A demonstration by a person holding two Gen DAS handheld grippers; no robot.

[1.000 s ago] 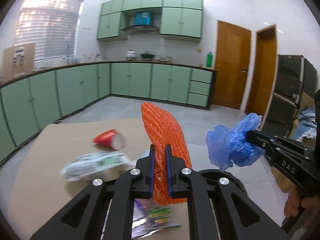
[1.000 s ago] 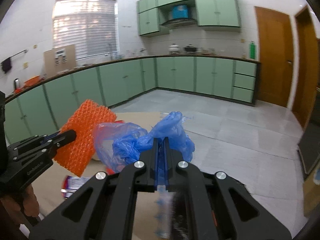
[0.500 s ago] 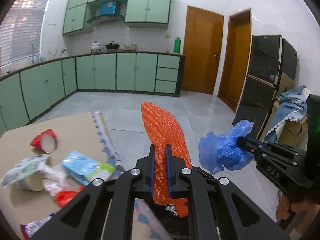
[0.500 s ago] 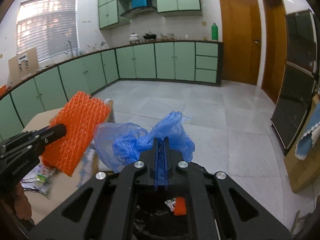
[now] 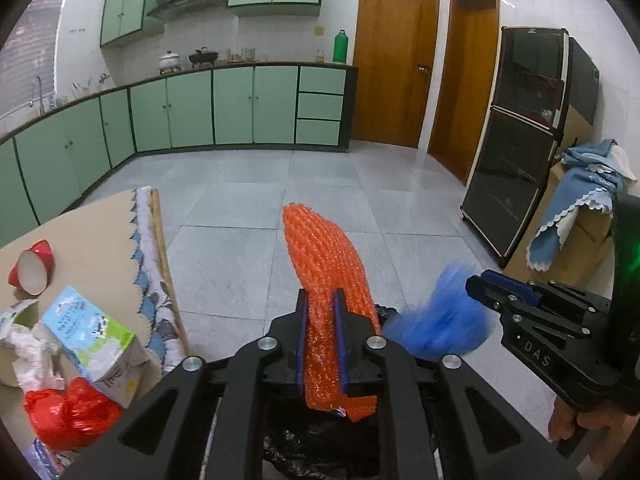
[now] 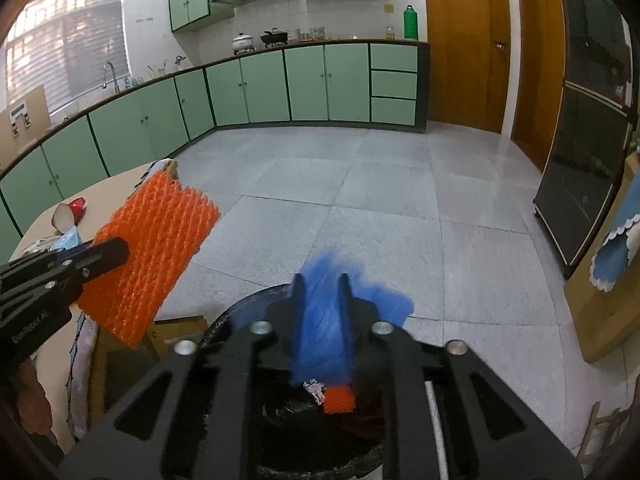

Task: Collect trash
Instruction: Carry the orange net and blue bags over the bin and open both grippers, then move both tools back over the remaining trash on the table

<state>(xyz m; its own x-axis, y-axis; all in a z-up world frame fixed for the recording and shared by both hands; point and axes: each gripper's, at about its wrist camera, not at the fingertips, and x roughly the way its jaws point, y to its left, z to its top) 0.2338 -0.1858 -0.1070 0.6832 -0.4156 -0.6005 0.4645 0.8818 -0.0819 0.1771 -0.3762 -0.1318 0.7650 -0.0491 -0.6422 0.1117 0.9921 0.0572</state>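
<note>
Left tongs [image 5: 320, 308] have the orange foam net [image 5: 326, 264] standing up between the blue pads, and the jaws are opening; the net looks like it's only loosely touched on both sides now, its lower end hanging past the fingers over the black trash bag [image 5: 320, 440] below. Right tongs [image 6: 320, 284] are opening too, clearly spread; the blue plastic bag [image 6: 324, 320] sits blurred in the gap between the fingers and spills out to the right, not pinched as far as I can tell; from the left camera the same blue bag [image 5: 436, 320] is a smear just off the right tongs' tips [image 5: 480, 284], right next to the orange net.

Straight under the right tongs is the dark bin opening [image 6: 320, 432] with a small orange scrap [image 6: 339, 398] and a bit of crumpled wrapper already inside; the bin stands just beside the bench [image 5: 92, 232].

On the bench: a tipped red paper cup [image 5: 32, 268], a blue and green carton [image 5: 88, 332], crumpled white paper [image 5: 28, 344] and a red plastic bag [image 5: 68, 416]; all well left of both tongs.
</note>
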